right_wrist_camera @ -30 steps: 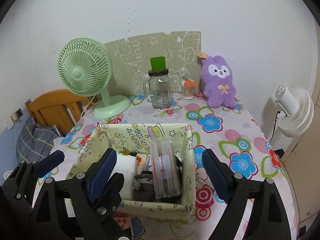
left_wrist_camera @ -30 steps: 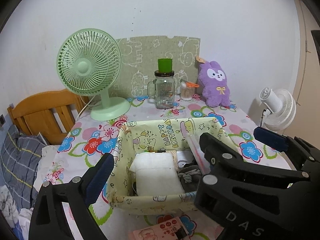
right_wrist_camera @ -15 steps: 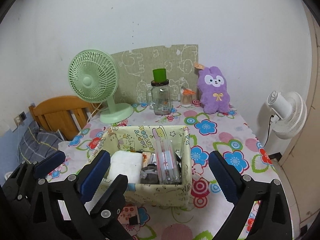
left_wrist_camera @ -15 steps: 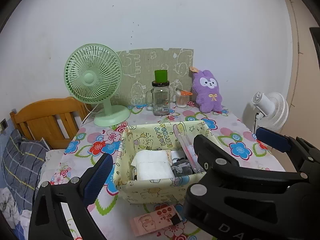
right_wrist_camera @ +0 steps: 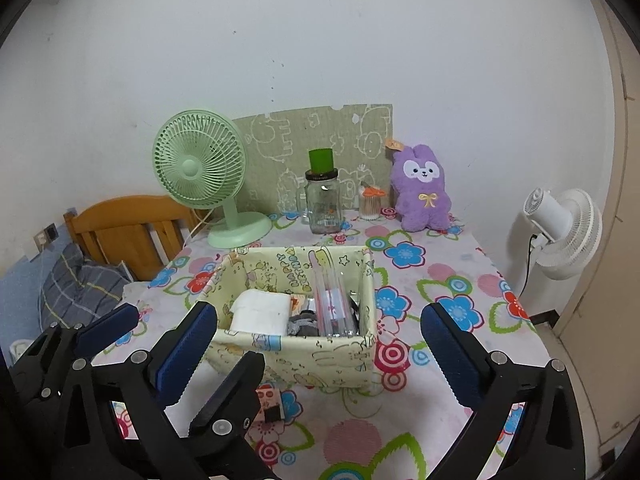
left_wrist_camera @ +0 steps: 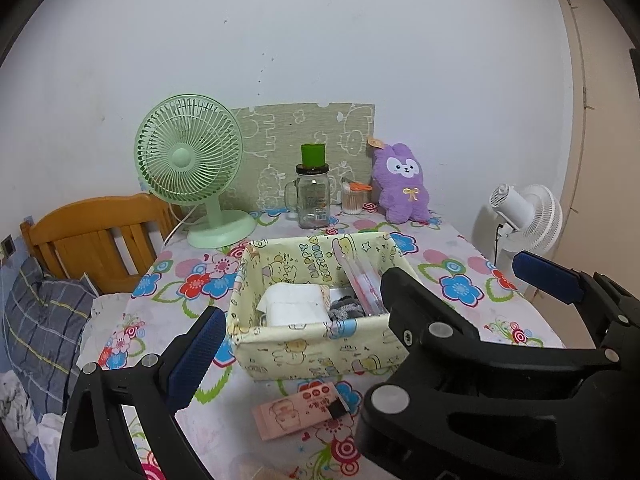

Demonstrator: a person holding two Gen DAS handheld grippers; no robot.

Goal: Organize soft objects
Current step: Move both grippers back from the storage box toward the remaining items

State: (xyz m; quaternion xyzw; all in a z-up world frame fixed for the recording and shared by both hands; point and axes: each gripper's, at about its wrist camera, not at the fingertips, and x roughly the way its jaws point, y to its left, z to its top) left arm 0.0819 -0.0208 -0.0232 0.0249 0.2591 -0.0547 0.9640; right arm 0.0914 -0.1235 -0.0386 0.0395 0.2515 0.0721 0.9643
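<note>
Right gripper [right_wrist_camera: 318,334] jaws wide, just been opening, empty; left gripper [right_wrist_camera: 158,342] wide, empty; fabric basket [right_wrist_camera: 320,354] on worktop [right_wrist_camera: 432,256].

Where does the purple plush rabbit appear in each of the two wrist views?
Left wrist view: the purple plush rabbit sits upper right of centre, against the wall.
Right wrist view: it sits upper right of centre too, at the table's back edge.
Shared landmark: the clear glass jar with a green cup on its lid, to the rabbit's left in both.
</note>
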